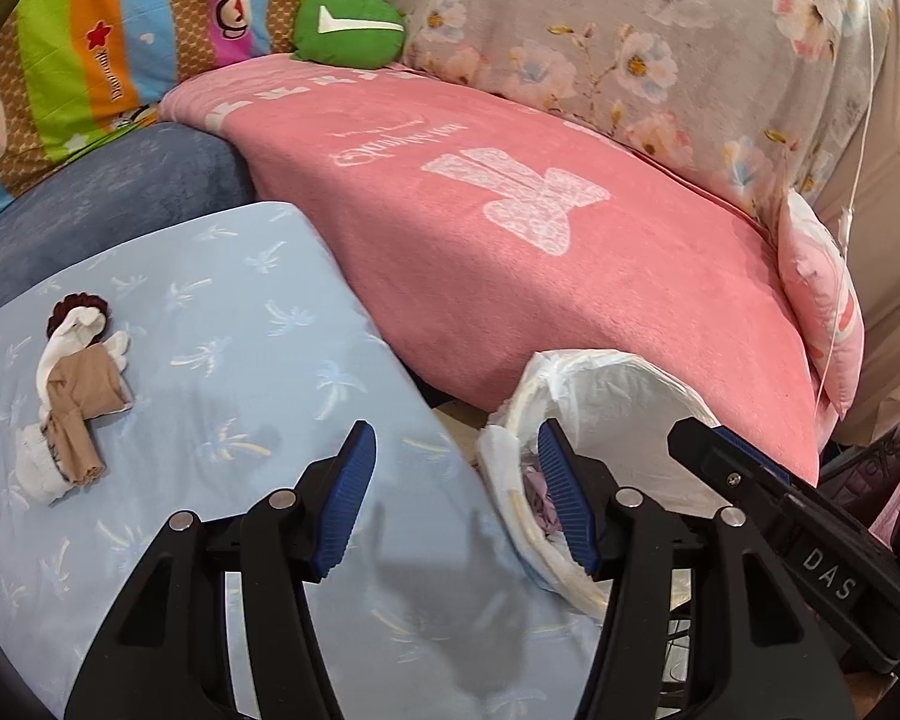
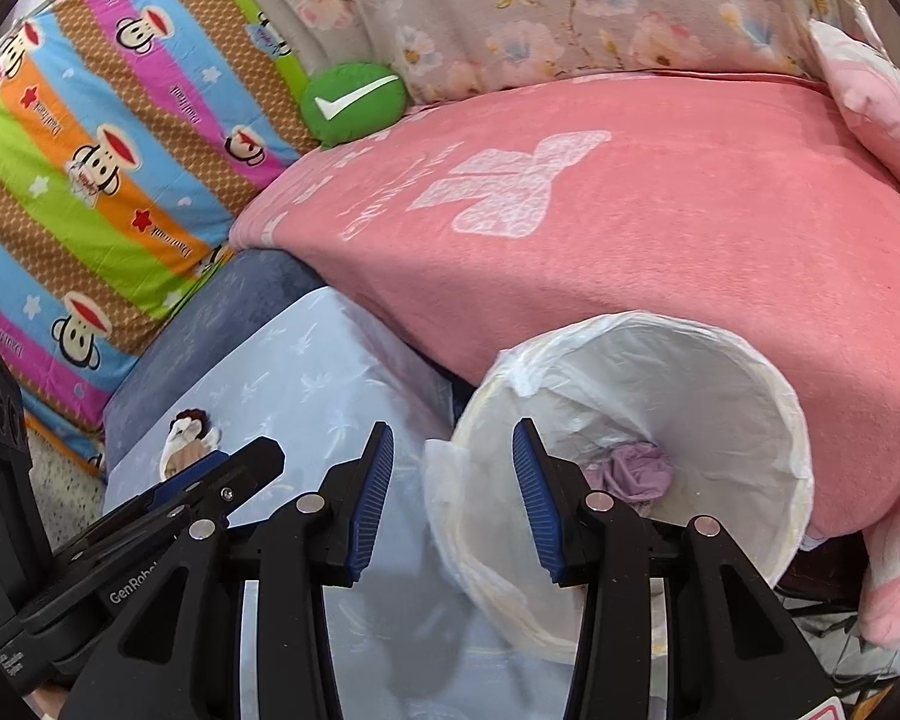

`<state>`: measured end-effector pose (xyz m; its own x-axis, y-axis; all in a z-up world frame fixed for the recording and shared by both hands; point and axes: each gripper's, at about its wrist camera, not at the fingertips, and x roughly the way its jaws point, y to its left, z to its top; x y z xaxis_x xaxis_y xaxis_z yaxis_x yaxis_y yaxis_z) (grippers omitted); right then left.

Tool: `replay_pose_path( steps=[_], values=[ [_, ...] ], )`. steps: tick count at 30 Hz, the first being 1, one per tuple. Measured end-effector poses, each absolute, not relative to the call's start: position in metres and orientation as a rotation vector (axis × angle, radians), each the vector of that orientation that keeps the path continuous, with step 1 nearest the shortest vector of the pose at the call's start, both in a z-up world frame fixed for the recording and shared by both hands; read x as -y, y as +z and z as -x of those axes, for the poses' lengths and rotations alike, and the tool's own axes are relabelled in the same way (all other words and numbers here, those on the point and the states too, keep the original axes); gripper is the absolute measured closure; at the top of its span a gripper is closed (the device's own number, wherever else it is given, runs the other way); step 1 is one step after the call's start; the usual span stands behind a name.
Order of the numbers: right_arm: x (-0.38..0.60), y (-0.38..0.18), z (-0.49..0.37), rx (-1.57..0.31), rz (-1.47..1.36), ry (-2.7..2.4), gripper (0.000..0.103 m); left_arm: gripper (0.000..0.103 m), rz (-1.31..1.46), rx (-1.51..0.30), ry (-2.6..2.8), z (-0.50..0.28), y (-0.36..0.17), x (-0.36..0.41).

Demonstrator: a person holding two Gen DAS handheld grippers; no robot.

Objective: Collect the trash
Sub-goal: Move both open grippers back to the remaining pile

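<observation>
A trash bin lined with a white bag (image 2: 720,372) stands between the light blue surface (image 1: 222,312) and the pink blanket; it also shows in the left wrist view (image 1: 618,384). A crumpled purple piece (image 2: 639,471) lies inside it. A bundle of white and tan scraps with a dark brown round bit (image 1: 75,396) lies on the blue surface at the left, partly hidden in the right wrist view (image 2: 189,435). My left gripper (image 1: 456,468) is open and empty over the blue surface's edge. My right gripper (image 2: 453,462) is open and empty at the bin's near rim.
A pink blanket (image 1: 540,228) covers the sofa seat behind the bin. A green cushion (image 1: 348,30), a striped cartoon quilt (image 2: 90,168) and a floral cover (image 1: 660,48) lie behind. A pink pillow (image 1: 822,312) is at the right, a dark blue cushion (image 1: 108,198) at the left.
</observation>
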<state>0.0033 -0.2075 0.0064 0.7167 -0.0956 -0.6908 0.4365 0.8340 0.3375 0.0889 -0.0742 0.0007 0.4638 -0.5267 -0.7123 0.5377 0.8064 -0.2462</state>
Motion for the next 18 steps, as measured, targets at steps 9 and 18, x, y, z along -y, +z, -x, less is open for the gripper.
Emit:
replay_pose_path(
  steps=[9,18],
  values=[
    [0.162,0.003,-0.036,-0.755,-0.461,-0.222,0.062,0.049,0.045,-0.874,-0.565,-0.105,-0.003,0.026],
    [0.107,-0.004,-0.074,-0.804,-0.403,-0.129,0.062,0.042,0.117,-0.89,-0.441,-0.125,-0.014,-0.039]
  ],
)
